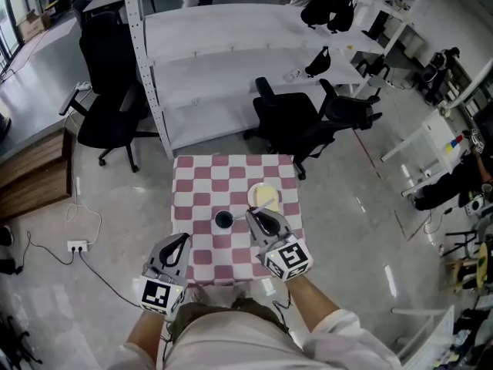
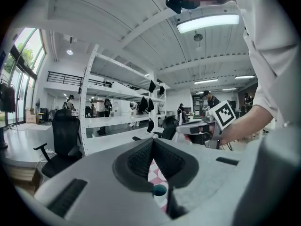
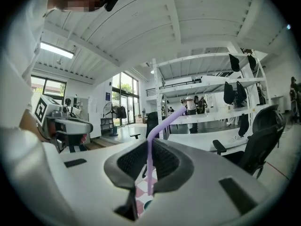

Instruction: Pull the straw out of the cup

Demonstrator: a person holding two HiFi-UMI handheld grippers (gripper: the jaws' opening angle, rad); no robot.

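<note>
A workshop with a polished grey floor, white metal shelving and black office chairs lies beyond a small square table under a pink-and-white checked cloth. A dark round cup stands near the table's middle, a little toward the near edge. A pale yellow plate lies by the right edge.

The right claw is nearly closed on a lilac bendy straw, pinching the straight shaft just below the elbow. The straw's lower end looks clear of the cup and hangs above the cloth, just to the cup's right. The left claw hovers off the near left corner with its tips drawn together and nothing between them.

The risks from here are small ones. The straw is thin, smooth plastic tubing, and a hard squeeze would flatten it. A loose squeeze could let it swivel or slide out of the ribbed black pads. The bent top section juts sideways, so a quick swing could flick drops across the cloth if the straw is wet — I cannot tell whether it is. The cup looks light and stands unheld, so a low pass of the straw's tip could clip the rim and tip it.
</note>
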